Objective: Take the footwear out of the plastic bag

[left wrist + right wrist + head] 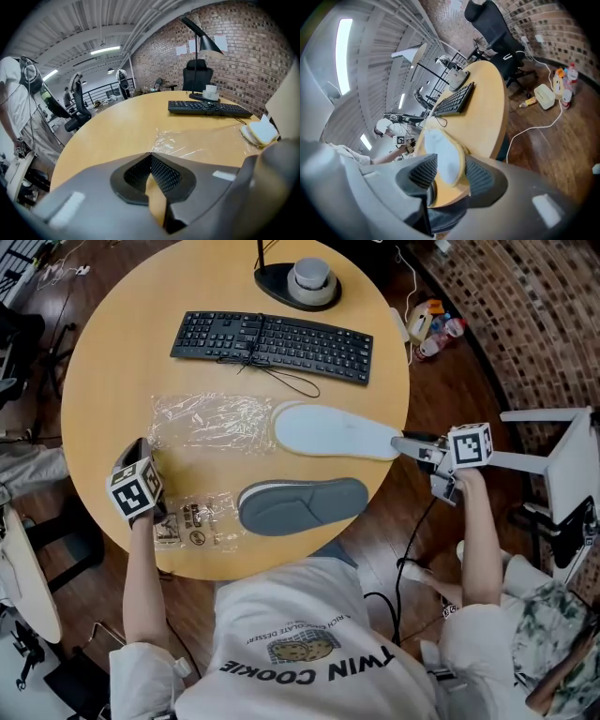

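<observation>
Grey slipper, pale slipper — black keyboard

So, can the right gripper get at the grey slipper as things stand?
Probably yes: the grey slipper lies bare near the right gripper, whose open jaws straddle the white slipper's end; nothing stands between.

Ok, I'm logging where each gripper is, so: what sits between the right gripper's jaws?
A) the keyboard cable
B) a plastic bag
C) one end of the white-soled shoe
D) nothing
C: the right gripper has its jaws apart on either side of the white-soled shoe, whose end lies at the edge of the table.
</observation>
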{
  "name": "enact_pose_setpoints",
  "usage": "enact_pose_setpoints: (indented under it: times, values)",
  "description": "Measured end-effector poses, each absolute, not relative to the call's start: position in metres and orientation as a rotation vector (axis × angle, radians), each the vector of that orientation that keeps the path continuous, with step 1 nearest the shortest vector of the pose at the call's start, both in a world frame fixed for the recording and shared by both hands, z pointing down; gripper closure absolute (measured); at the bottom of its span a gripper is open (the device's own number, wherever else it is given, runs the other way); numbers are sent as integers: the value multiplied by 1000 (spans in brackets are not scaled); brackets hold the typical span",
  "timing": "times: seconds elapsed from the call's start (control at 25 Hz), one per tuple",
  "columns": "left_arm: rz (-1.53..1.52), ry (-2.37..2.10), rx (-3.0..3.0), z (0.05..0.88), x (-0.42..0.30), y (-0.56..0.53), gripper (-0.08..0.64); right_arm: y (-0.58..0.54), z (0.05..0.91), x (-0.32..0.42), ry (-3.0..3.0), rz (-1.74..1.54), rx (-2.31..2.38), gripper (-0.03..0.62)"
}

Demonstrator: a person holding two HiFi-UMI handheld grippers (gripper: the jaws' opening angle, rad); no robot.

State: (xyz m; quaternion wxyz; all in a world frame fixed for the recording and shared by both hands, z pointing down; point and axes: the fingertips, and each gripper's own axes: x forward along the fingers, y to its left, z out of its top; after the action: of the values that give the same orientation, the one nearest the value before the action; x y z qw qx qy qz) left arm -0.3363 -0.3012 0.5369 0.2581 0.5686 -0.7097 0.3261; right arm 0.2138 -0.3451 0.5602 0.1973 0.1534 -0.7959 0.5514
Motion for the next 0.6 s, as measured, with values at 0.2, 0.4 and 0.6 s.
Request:
enact_pose_setpoints:
  times: [0.2, 0.4, 0.6]
  values:
    - [778, -1974, 1580, 509, -336, -287, 554, -356, 575, 215, -2193, 1340, 696, 414]
    - [676, -1984, 1658, 486, -323, -263, 554, -355, 559, 219, -2237, 1212, 922, 416]
    - [593, -1969, 1761, 466, -308, -220, 554, -325, 525, 214, -2311, 1048, 1130, 416]
